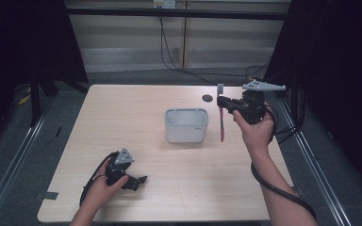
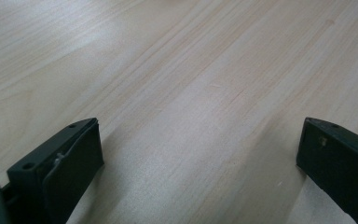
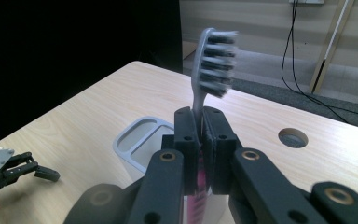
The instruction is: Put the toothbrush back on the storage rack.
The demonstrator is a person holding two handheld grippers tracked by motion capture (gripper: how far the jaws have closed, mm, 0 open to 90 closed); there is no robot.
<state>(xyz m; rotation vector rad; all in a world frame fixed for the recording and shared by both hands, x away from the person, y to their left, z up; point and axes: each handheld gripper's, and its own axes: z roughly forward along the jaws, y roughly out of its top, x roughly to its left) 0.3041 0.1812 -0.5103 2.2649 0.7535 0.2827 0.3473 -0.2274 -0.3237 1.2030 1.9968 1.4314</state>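
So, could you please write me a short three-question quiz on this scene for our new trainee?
1. True or false: the right gripper is shut on the toothbrush.
2. Which end of the toothbrush points up: A) the bristle head, B) the pink handle?
3. What stands on the table just left of the hanging toothbrush handle?

Key: 1. True. 2. A. 3. The grey holder, open at the top, while the left gripper rests open near the table's front edge.
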